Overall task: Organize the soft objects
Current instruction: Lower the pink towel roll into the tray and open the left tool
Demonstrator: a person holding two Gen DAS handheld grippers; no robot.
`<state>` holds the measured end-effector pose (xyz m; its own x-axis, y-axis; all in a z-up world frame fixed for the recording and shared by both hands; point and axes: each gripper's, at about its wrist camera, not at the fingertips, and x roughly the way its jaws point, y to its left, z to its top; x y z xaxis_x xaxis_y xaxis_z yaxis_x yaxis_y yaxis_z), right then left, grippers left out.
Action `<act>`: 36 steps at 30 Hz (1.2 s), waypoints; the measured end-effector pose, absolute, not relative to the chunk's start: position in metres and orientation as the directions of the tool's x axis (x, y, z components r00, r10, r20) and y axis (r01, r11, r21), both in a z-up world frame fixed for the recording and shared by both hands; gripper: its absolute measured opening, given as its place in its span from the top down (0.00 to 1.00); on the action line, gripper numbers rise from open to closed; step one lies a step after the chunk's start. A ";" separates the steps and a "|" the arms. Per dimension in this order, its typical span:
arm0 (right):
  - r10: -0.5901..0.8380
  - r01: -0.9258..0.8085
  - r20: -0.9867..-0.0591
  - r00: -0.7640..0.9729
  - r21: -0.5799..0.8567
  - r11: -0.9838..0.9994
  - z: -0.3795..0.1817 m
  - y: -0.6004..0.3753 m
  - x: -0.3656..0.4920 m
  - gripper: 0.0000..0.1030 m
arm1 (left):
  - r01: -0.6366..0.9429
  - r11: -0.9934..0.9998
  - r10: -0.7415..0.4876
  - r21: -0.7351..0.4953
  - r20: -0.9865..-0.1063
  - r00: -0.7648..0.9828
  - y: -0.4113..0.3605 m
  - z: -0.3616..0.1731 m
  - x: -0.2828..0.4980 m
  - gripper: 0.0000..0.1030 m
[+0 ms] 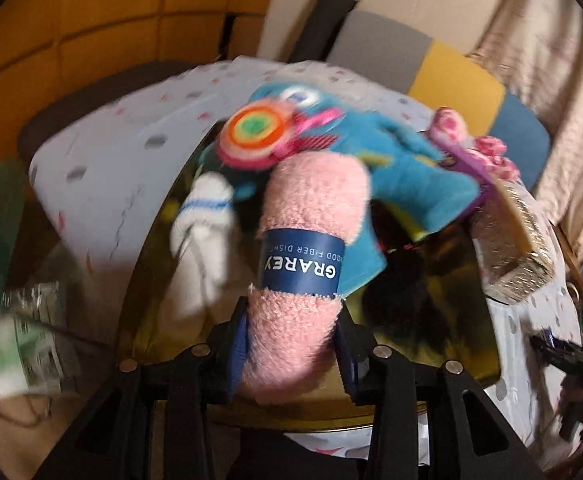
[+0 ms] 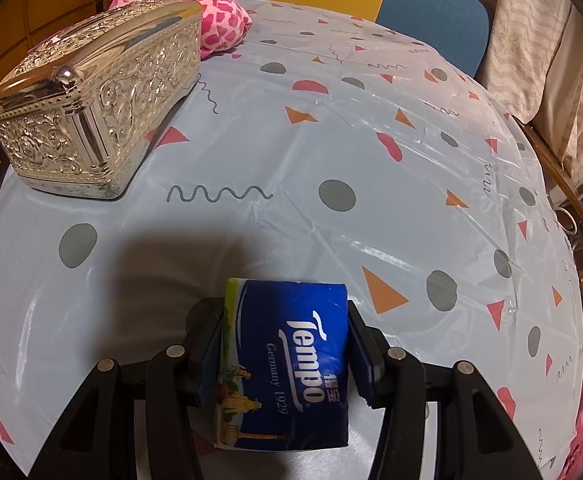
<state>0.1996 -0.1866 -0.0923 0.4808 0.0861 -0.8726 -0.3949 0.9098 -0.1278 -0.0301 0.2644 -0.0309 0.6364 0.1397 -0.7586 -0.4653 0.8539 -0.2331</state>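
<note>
My left gripper [image 1: 291, 344] is shut on a rolled pink fluffy dishcloth [image 1: 311, 208] with a blue paper band. It holds the roll tilted over a gold-rimmed box [image 1: 147, 240]. Inside that box lie a blue plush toy [image 1: 403, 168] with a rainbow lollipop [image 1: 255, 132] and a white sock [image 1: 207, 216] with blue stripes. My right gripper [image 2: 287, 344] is shut on a blue Tempo tissue pack [image 2: 291, 312], just over the patterned tablecloth [image 2: 331, 140].
An ornate silver box [image 2: 91, 108] stands at the table's left in the right wrist view, with a pink spotted plush [image 2: 215, 20] behind it. A multicoloured chair [image 1: 451, 76] stands past the table. Curtains hang at the right. Clutter lies on the floor at the left.
</note>
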 end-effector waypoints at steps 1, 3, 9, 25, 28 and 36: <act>0.086 -0.395 -0.873 0.481 -0.127 0.910 -0.092 -0.187 0.200 0.48 | -0.488 0.839 0.142 -0.240 -0.769 0.623 0.268 -0.037 -0.033 0.61; 0.089 -0.394 -0.873 0.480 -0.123 0.911 -0.093 -0.187 0.200 0.48 | -0.514 0.822 0.147 -0.243 -0.782 0.605 0.269 -0.043 -0.034 0.56; 0.090 -0.388 -0.874 0.477 -0.118 0.914 -0.093 -0.188 0.201 0.48 | -0.549 0.809 0.213 -0.210 -0.766 0.607 0.274 -0.042 -0.046 0.42; 0.069 -0.373 -0.878 0.473 -0.128 0.919 -0.092 -0.184 0.200 0.48 | -0.531 0.840 0.305 -0.114 -0.710 0.634 0.260 -0.017 -0.051 0.34; 0.074 -0.353 -0.892 0.445 -0.099 0.931 -0.092 -0.187 0.205 0.48 | -0.536 0.839 0.325 -0.099 -0.698 0.638 0.258 -0.013 -0.053 0.29; 0.030 -0.284 -0.919 0.393 -0.090 0.955 -0.090 -0.185 0.204 0.49 | -0.525 0.847 0.350 -0.077 -0.664 0.661 0.253 0.000 -0.053 0.26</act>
<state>0.2039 -0.1848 -0.0899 0.3927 0.0299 -0.9192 -0.2840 0.9546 -0.0902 -0.0533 0.2526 0.0003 0.6610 0.3496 -0.6640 -0.5252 0.8475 -0.0766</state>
